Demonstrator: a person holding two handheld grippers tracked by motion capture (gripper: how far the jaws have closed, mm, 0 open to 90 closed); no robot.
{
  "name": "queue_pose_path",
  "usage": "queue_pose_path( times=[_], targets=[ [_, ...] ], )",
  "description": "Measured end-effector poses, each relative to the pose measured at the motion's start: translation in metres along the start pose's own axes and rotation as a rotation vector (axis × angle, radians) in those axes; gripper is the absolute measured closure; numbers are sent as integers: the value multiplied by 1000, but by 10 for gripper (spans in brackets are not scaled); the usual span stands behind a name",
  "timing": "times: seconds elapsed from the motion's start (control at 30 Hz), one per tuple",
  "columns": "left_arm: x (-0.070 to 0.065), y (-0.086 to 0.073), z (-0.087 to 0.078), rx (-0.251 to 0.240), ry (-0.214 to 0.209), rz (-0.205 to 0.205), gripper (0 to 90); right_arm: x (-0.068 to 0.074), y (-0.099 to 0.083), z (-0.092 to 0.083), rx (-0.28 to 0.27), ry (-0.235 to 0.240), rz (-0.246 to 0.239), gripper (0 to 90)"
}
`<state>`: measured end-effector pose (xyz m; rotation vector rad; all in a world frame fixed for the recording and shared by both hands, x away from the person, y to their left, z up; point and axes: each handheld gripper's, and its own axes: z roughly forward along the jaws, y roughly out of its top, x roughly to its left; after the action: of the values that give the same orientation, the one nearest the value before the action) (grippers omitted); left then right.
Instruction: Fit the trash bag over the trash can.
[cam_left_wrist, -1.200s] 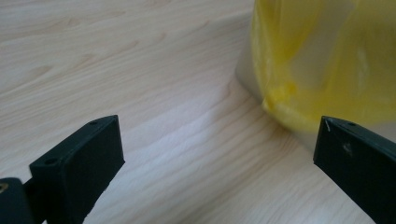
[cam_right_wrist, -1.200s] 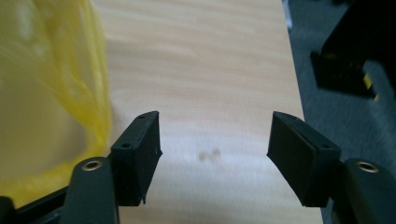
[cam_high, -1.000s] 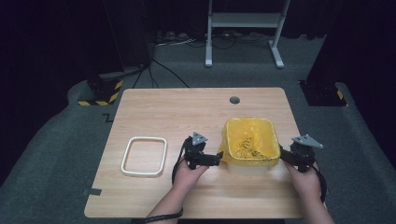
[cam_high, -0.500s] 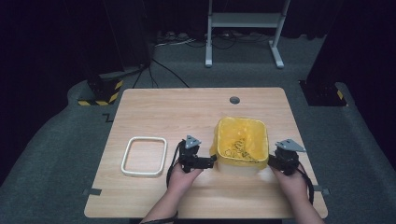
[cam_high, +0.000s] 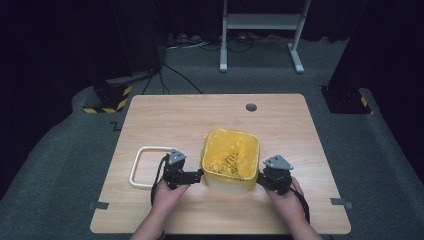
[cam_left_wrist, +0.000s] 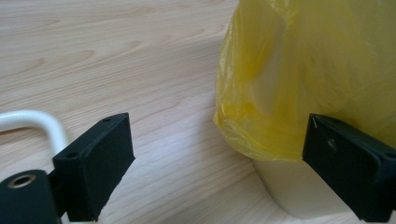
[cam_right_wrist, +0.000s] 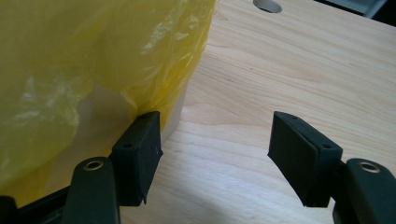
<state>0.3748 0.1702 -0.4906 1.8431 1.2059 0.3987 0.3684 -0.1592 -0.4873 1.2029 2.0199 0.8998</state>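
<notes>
Bin (cam_high: 231, 161): your white bin lined with a yellow plastic bag (cam_left_wrist: 299, 70) stands just past the table's centre toward 5 o'clock, squarely between your two grippers in the high view; small yellow and dark bits lie inside, too small to name.
Left gripper (cam_high: 196, 176): at the bin's 9 o'clock, its tips at the wall. Your jaws stand open and have just been closing a little; in the left gripper view one pad (cam_left_wrist: 348, 170) lies against the bag's hem and the white wall, the other (cam_left_wrist: 95, 163) is out over bare wood, so nothing is clamped.
Right gripper (cam_high: 261, 179): at the bin's 3 o'clock, jaws apart. One pad (cam_right_wrist: 140, 154) sits at the bag's lower edge; whether it touches, you cannot tell. The other (cam_right_wrist: 299, 156) is clear over the table (cam_high: 165, 112).
Frame (cam_high: 149, 167): a white rounded-square frame lies at your left gripper's 9 o'clock, one side hidden by the gripper.
Cut off: the bin's rim in both gripper views.
</notes>
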Motion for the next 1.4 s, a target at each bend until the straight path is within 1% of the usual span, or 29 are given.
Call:
queue_pose_path(
  times=[0.07, 0.13, 0.2, 0.27, 0.3, 0.33, 0.4, 0.5, 0.57, 0.63, 0.67, 0.73, 0.77, 0.83, 0.87, 0.9, 0.97, 1.0, 1.03, 1.07, 1.1, 1.13, 1.17, 1.2, 1.23, 1.27, 1.3, 1.37, 1.4],
  targets=[
    [6, 1, 0, -3, 5, -8, 120, 10, 2, 0, 3, -18, 14, 365],
    [10, 2, 0, 2, 9, -8, 147, 17, 2, 1, 2, -29, 24, 383],
    [16, 4, 2, 9, 5, -10, 149, 23, 2, 1, 1, -35, 37, 396],
    [20, 4, 2, 14, -3, -13, 149, 26, 1, 1, 6, -33, 32, 388],
    [21, 5, 2, 15, -4, -8, 149, 28, 1, 1, 4, -29, 23, 383],
    [22, 5, 3, 21, 5, 9, 144, 28, 0, 1, 9, -28, 16, 372],
    [22, 6, 3, 29, 21, 21, 138, 27, -1, 0, 13, -23, 15, 333],
    [25, 6, -1, 31, 30, 15, 129, 18, -3, -2, 18, -31, 21, 306],
    [27, 4, -6, 37, 42, 26, 125, 11, -6, -5, 19, -44, 20, 294],
    [28, 3, -12, 45, 57, 44, 122, -1, -10, -9, 23, -57, 23, 288],
    [29, 3, -14, 48, 64, 48, 119, -9, -13, -12, 28, -61, 23, 276],
    [32, 2, -22, 46, 64, 44, 111, -22, -18, -15, 28, -77, 25, 274],
    [35, 1, -26, 46, 65, 45, 113, -29, -21, -16, 34, -80, 41, 269],
    [41, -2, -32, 47, 84, 41, 113, -41, -28, -14, 47, -93, 63, 265],
    [45, -5, -36, 48, 99, 41, 118, -44, -30, -13, 51, -97, 65, 265],
    [49, -7, -40, 50, 106, 43, 128, -47, -33, -10, 60, -97, 71, 264],
    [55, -11, -44, 49, 119, 34, 139, -50, -36, -3, 76, -92, 68, 263],
    [57, -13, -46, 51, 133, 37, 152, -51, -37, -2, 84, -87, 71, 263],
    [59, -15, -48, 55, 135, 52, 151, -51, -38, 1, 93, -81, 69, 264],
    [60, -15, -51, 60, 132, 70, 150, -50, -39, 3, 103, -77, 73, 270],
    [60, -15, -52, 60, 126, 71, 150, -49, -40, 4, 110, -71, 83, 276],
    [61, -15, -53, 53, 112, 69, 150, -49, -40, 5, 113, -68, 85, 277],
    [61, -14, -53, 49, 109, 60, 155, -46, -39, 5, 114, -65, 87, 280],
    [59, -11, -50, 41, 95, 42, 164, -43, -38, 5, 113, -61, 86, 280],
    [57, -9, -47, 37, 82, 37, 180, -37, -35, 3, 103, -48, 86, 284],
    [52, -5, -42, 36, 69, 46, 185, -32, -33, 1, 92, -38, 80, 287],
    [47, 0, -35, 46, 71, 73, 193, -25, -30, -3, 74, -22, 68, 288],
    [38, 11, -22, 56, 82, 97, 218, -8, -24, -11, 48, 14, 37, 289],
    [35, 18, -14, 60, 79, 103, 235, 1, -22, -15, 32, 21, 13, 294]
  ],
)
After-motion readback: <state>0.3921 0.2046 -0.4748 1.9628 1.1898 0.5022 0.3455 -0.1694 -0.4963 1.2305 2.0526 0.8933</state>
